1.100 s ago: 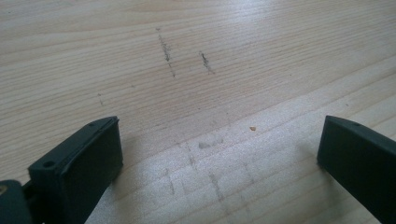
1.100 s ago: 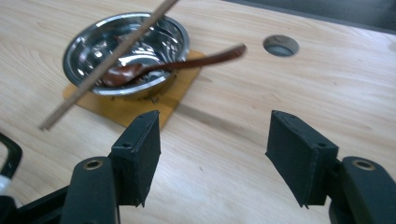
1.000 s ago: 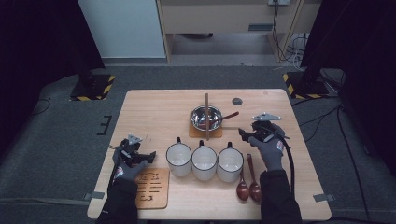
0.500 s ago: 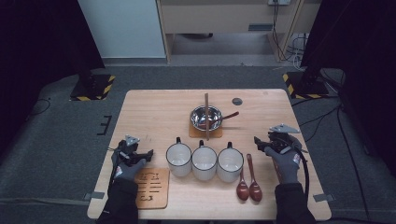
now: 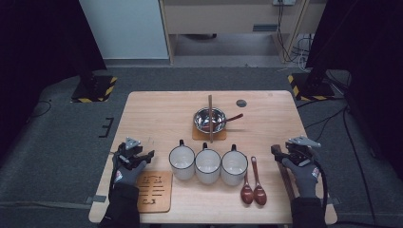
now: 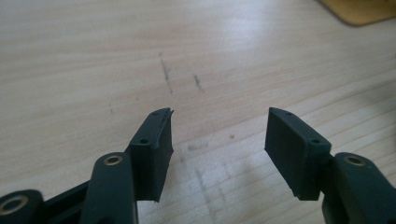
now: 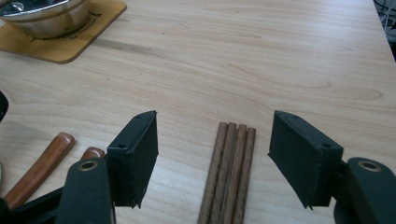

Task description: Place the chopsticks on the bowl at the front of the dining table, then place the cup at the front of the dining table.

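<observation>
Right gripper (image 7: 212, 154) poised, jaws apart, astride 4 chopsticks (image 7: 229, 172) — not yet gripped; left gripper (image 6: 217, 144), jaws just narrowing, empty — pick-up pending

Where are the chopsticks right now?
The chopsticks lie flat on the table's right side, between the right gripper's open jaws, right of the wooden spoons.

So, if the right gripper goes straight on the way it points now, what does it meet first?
Most likely the bundle of dark wooden sticks lying on the table: they run between the open jaws of the right gripper. Beyond them the way looks free, bare wood, though how far above the sticks the jaws stand is unclear.
</observation>
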A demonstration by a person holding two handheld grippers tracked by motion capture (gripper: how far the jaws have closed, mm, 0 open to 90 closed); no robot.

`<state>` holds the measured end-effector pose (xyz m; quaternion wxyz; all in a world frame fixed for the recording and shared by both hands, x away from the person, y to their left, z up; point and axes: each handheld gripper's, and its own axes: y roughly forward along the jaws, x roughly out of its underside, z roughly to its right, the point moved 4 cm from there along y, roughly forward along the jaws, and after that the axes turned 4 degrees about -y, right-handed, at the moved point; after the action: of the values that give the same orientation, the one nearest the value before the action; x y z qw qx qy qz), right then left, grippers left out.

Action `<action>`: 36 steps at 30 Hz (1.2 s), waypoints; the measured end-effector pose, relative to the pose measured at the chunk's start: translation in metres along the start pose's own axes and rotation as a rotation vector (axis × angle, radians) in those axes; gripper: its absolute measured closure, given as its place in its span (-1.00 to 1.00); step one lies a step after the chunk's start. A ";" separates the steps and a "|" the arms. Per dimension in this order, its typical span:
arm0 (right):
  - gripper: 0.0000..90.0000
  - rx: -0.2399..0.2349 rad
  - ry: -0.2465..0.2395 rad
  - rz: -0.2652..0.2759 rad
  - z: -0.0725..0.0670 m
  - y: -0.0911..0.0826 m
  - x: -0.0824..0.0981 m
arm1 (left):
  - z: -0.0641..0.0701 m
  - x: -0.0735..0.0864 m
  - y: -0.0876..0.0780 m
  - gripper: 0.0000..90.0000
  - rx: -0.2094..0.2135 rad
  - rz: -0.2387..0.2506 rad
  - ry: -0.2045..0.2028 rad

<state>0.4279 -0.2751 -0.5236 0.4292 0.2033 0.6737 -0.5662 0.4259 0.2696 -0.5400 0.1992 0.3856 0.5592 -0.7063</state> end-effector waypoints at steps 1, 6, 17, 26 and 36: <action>-0.28 0.003 0.006 0.004 0.002 -0.001 0.002 | 0.000 0.000 0.000 -0.08 0.000 0.000 0.000; -0.30 0.010 0.016 0.011 0.007 -0.004 0.011 | 0.005 -0.010 -0.013 -0.02 -0.009 0.052 0.024; -0.32 0.021 0.019 0.020 0.015 -0.007 0.023 | 0.033 -0.039 -0.049 -0.03 0.115 0.149 0.004; -0.34 0.050 0.038 0.029 0.028 -0.014 0.031 | 0.057 -0.052 -0.061 -0.07 0.162 0.175 0.048; -0.35 0.085 0.056 0.013 0.042 -0.016 0.041 | 0.079 -0.054 -0.046 -0.09 0.225 0.118 0.103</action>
<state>0.4077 -0.3274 -0.5463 0.4048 0.2413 0.6596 -0.5855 0.4007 0.2004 -0.4632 0.1670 0.4733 0.4623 -0.7310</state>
